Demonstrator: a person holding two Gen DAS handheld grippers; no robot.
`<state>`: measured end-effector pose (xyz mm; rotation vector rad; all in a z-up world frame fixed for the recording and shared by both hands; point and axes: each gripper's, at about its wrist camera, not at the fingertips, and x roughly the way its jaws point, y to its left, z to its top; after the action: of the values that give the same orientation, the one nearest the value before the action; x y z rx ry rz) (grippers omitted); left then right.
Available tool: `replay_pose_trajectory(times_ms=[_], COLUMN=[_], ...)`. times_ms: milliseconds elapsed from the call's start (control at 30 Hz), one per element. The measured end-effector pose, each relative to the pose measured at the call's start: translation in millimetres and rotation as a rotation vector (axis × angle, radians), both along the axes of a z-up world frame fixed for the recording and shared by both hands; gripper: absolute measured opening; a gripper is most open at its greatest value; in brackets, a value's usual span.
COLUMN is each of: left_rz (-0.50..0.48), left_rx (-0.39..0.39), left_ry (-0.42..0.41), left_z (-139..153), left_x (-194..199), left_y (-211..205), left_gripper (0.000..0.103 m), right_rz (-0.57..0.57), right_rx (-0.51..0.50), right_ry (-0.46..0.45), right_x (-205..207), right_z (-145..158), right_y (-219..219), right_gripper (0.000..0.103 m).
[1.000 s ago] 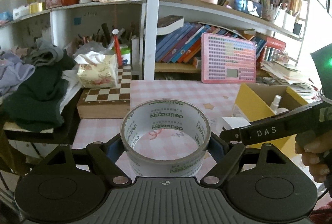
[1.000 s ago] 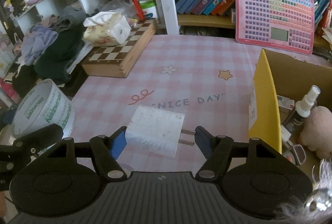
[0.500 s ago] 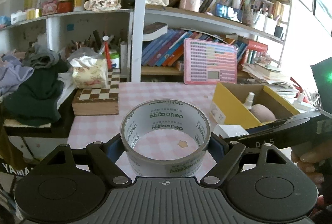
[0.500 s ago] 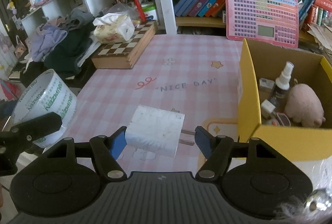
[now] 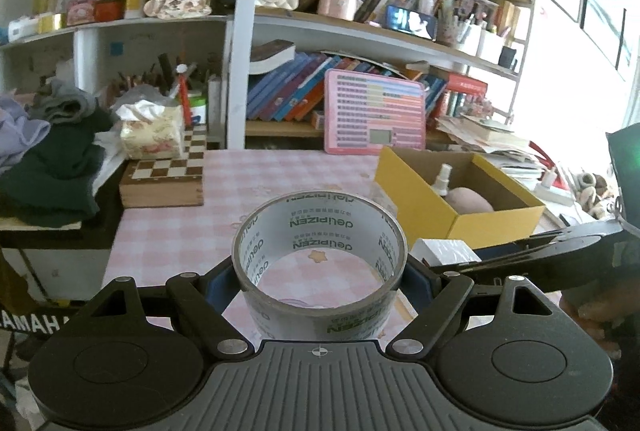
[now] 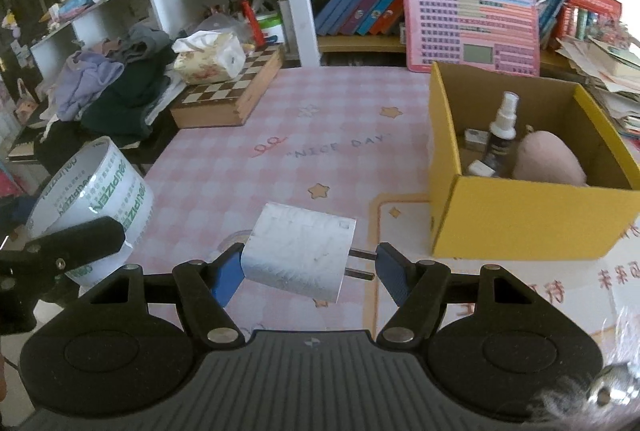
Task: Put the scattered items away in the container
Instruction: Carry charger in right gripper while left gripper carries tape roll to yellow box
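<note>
My left gripper is shut on a roll of clear tape with green lettering and holds it above the pink checked table. The tape also shows at the left of the right wrist view. My right gripper is shut on a white plug charger, its two prongs pointing right. The charger shows in the left wrist view. The yellow cardboard box stands open on the table to the right, with a spray bottle and a pink plush inside.
A wooden chessboard box with a tissue pack on it sits at the table's far left. A pink board leans against the bookshelf behind. A pile of clothes lies left of the table.
Both grippers have risen and pulled back from the table with their objects still held. The yellow box now shows more fully and from higher up.
</note>
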<state>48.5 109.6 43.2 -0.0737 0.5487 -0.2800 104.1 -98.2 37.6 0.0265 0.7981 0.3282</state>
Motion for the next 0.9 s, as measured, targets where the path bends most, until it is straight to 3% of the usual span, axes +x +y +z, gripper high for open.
replay_pose_trajectory(times_ms=[467,900], left_rz=[-0.126,-0.21], left_rx=[0.003,0.017], left_ry=[0.004,-0.002], left_z=[-2,-1], left_x=[2,19], left_y=[-33,-79], left_gripper=[0.084,0.084], right_rz=[-0.111,-0.197], right_rx=[0.0,0.022], right_ry=[0.009,0.01], right_x=[-25,-21], right_z=[-3,-3], right_y=[-32,-82], right_gripper=[0.068,0.068])
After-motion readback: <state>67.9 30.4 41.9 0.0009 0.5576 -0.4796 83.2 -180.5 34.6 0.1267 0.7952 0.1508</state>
